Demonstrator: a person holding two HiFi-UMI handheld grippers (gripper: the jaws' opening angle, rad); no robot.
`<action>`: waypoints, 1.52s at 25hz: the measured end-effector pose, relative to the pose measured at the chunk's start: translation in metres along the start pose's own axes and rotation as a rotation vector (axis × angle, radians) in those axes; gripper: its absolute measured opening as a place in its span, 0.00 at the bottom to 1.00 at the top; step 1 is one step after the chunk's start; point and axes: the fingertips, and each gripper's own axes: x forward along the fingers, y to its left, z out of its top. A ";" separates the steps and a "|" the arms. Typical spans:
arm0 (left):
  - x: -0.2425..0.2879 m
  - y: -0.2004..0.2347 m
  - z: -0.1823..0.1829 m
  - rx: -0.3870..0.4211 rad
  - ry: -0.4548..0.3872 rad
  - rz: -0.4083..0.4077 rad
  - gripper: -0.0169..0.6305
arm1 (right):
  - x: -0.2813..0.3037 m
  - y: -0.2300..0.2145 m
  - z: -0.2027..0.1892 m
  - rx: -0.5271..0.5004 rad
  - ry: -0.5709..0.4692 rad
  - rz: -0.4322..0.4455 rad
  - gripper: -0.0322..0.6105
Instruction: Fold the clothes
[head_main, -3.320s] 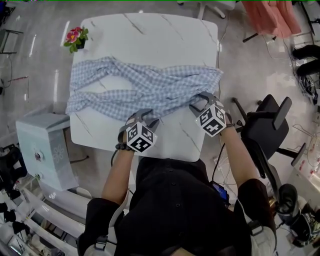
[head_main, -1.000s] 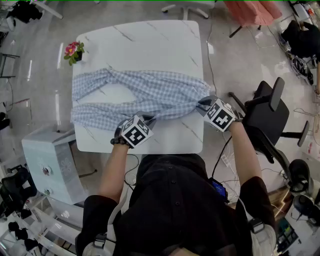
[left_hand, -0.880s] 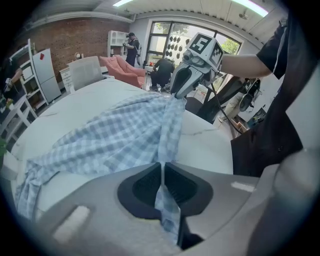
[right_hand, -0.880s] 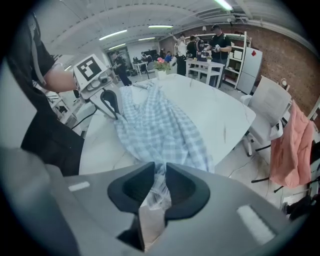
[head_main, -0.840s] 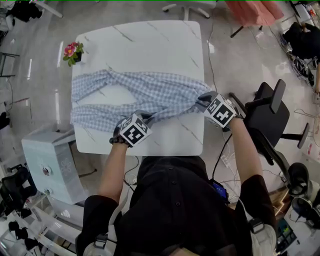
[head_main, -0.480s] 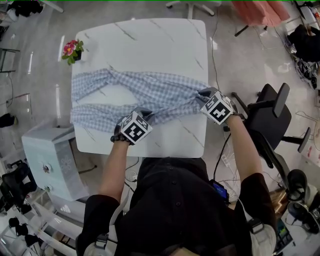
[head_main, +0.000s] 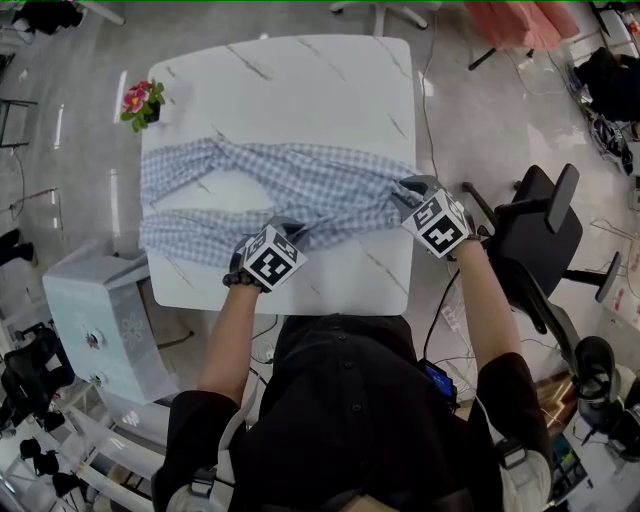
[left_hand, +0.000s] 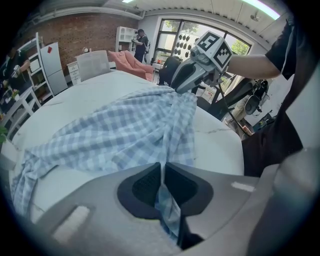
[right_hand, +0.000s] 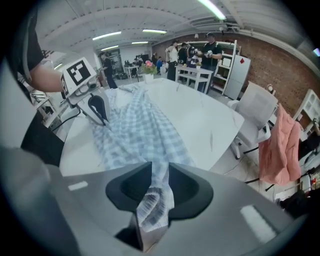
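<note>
The left hand-held gripper (left_hand: 162, 169) is pinching the checked shirt (head_main: 300, 185) at the tabletop's (head_main: 300, 90) near edge. The right hand-held gripper (right_hand: 160, 171), its jaws just easing apart, is straddling the shirt's bunched end at the tabletop's right edge. In the head view, the marker cubes (head_main: 272, 258) are hiding both sets of jaws.

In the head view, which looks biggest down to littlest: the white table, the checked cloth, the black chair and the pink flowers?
1. white table
2. checked cloth
3. black chair, though it stands on the floor, farther from the camera, so it may look smaller than it is
4. pink flowers
</note>
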 end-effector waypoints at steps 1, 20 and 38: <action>0.000 0.000 0.000 0.002 0.000 0.000 0.08 | -0.009 -0.001 0.003 0.010 -0.027 -0.020 0.22; -0.004 -0.016 -0.004 0.050 0.003 -0.018 0.08 | -0.017 0.044 -0.034 0.453 -0.108 -0.009 0.31; -0.016 -0.045 -0.009 0.157 -0.036 -0.037 0.08 | -0.043 0.056 -0.040 0.533 -0.140 -0.161 0.13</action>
